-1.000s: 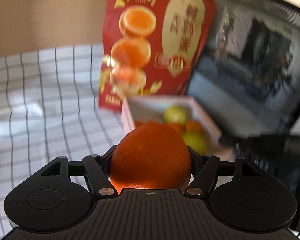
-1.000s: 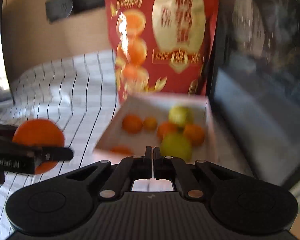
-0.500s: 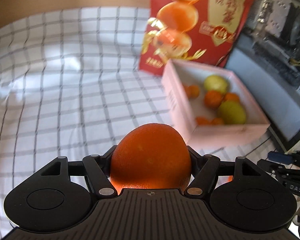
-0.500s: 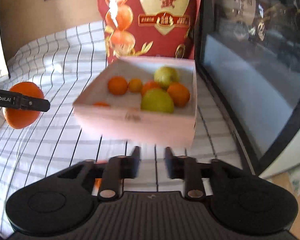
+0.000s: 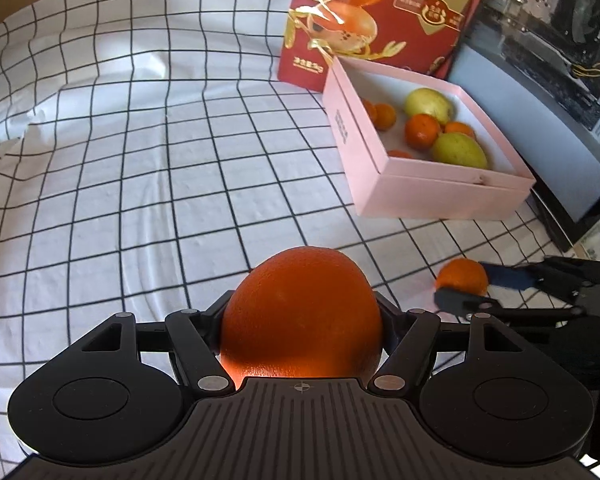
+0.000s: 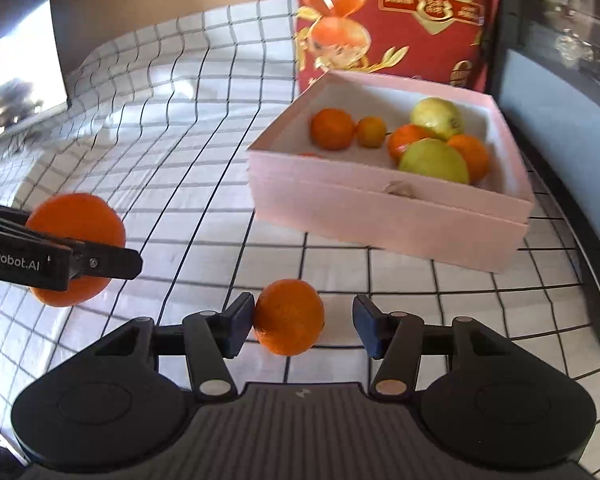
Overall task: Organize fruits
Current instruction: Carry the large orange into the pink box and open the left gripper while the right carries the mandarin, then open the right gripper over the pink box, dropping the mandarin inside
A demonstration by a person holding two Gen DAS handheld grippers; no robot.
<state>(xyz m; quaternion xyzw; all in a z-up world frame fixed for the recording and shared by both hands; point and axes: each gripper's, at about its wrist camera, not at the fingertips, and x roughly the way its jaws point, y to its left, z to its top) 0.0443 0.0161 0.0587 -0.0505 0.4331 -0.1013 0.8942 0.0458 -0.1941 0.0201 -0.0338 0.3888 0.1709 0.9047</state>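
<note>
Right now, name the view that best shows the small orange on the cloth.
Right wrist: the small orange sits centred between the open right gripper fingers. The left wrist view shows it only near the edge, partly hidden by a finger.

left: open checked cloth point(image 5: 140, 200) | right: pink box point(image 5: 440, 196), red bag point(image 5: 380, 20) block

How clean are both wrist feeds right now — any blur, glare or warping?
Left wrist: sharp, fisheye bends the checked cloth; sunlight glows on the big orange in the left claw. Right wrist: softer, pink box edges smeared, blown-out window top left.
</note>
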